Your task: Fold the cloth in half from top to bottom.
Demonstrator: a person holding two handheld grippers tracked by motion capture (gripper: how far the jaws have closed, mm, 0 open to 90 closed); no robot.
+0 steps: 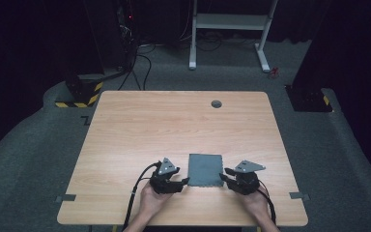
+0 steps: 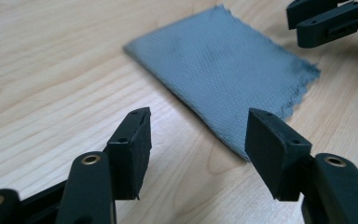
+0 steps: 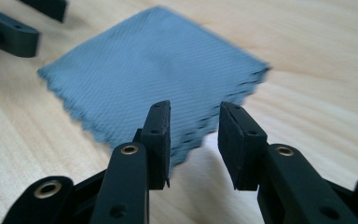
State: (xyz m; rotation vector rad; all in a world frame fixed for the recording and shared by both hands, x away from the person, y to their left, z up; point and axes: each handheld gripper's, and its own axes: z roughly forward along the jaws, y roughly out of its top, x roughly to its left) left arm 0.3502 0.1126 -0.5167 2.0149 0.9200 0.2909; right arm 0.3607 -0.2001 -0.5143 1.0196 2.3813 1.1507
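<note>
High view: folded grey woven cloth lies flat on light wooden table near front edge, btw both grippers. Left gripper jaws wide apart, empty, just beside cloth's left edge. Right gripper jaws parted, empty, at cloth's right corner.

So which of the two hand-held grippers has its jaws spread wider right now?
The left hand-held gripper: its black jaws stand far apart beside the folded grey cloth, while the right hand-held gripper shows only a narrow gap.
</note>
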